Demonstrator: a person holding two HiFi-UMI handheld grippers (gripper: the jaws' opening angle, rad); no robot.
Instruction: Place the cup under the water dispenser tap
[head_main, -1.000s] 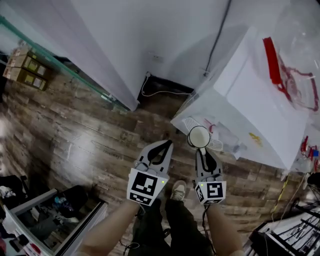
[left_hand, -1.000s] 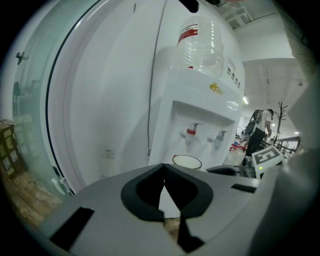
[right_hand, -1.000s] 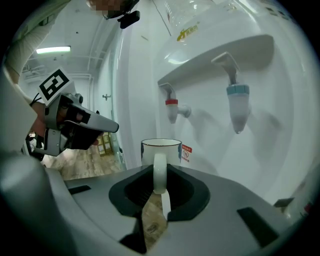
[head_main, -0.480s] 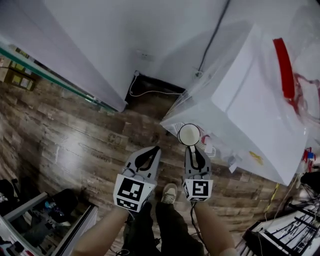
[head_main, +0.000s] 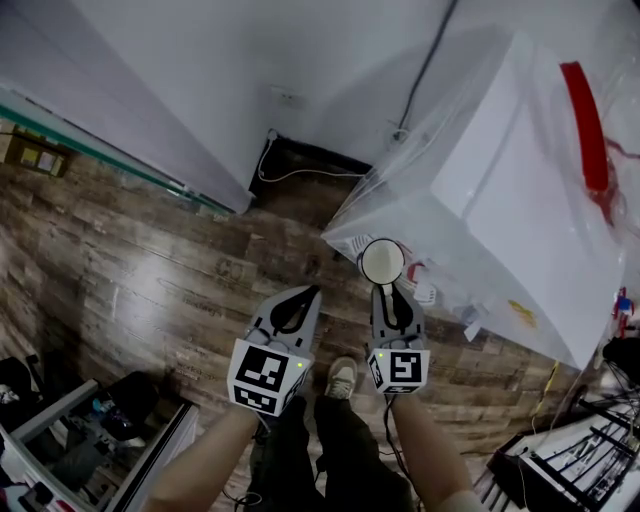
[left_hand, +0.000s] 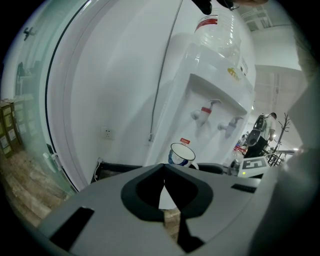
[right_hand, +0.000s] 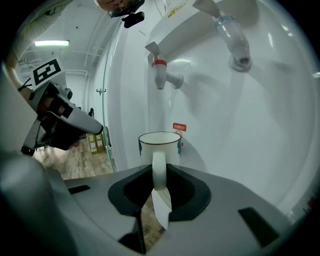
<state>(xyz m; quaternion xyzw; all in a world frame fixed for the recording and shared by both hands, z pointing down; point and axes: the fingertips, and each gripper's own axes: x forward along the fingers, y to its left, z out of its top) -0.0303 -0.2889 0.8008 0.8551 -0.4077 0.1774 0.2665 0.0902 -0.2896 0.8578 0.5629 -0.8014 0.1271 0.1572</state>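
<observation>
A white cup (head_main: 382, 262) with a blue pattern stands upright at the tip of my right gripper (head_main: 384, 289). Its handle (right_hand: 159, 169) sits between the jaws of my right gripper (right_hand: 159, 176), which are opening while they still hold it. The cup (right_hand: 160, 145) hangs in front of the white water dispenser (right_hand: 240, 125), below its red tap (right_hand: 160, 72) and left of its blue tap (right_hand: 232, 37). My left gripper (head_main: 307, 291) is shut and empty, just left of the cup. In the left gripper view, the left gripper (left_hand: 164, 166) points at the cup (left_hand: 181, 154) and the dispenser (left_hand: 215, 100).
A clear water bottle (left_hand: 217, 30) tops the dispenser. Behind it is a white wall with a socket (head_main: 290, 98) and a dark cable (head_main: 430, 60). Wood floor (head_main: 150, 270) lies below, a glass partition (head_main: 90, 150) at left, an open case (head_main: 90, 430) lower left.
Both grippers have sunk a little together, the right one carrying the cup. The cup now sits slightly closer to the dispenser's front.
</observation>
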